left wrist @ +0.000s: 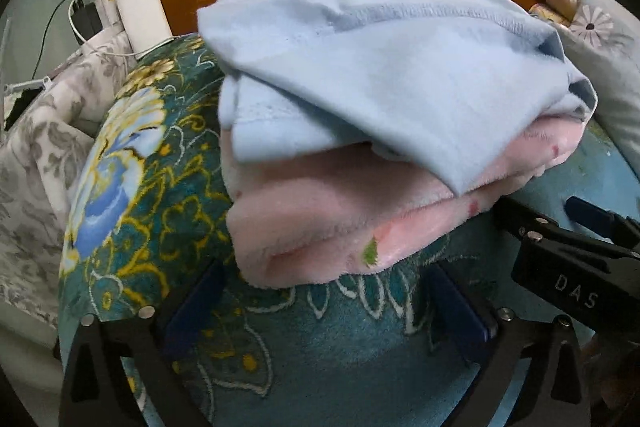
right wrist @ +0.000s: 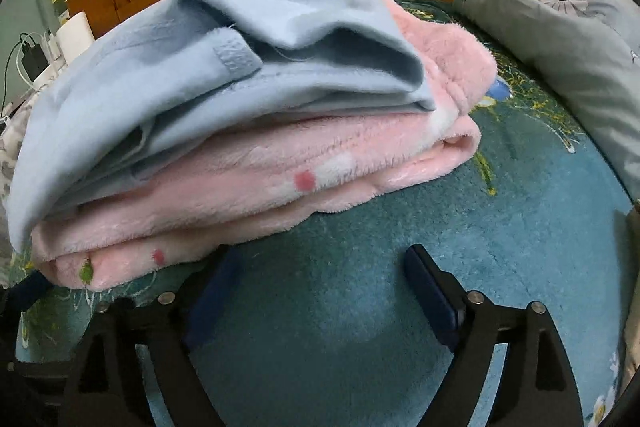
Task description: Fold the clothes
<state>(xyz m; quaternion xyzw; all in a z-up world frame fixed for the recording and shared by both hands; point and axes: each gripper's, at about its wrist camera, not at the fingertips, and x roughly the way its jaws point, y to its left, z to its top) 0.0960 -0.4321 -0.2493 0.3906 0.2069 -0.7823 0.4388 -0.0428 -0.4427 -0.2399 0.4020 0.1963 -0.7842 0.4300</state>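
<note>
Two folded garments fill mid-frame on the bed (right wrist: 360, 327): pink fleece (right wrist: 248, 183) underneath, blue garment (right wrist: 168, 79) stacked on it, loosely. Left gripper (left wrist: 328, 303) and right gripper (right wrist: 320, 295) both released, nothing between jaws, at lower frame. Judgement: square the blue edges onto the pink before pressing flat.

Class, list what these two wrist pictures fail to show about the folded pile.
- Pink garment: its top, both views, covered by the blue garment.
- Pile's far side: both views, behind the pile itself.
- Bedspread under the pile: hidden.
- Right gripper: cut off by the left view's edge.
</note>
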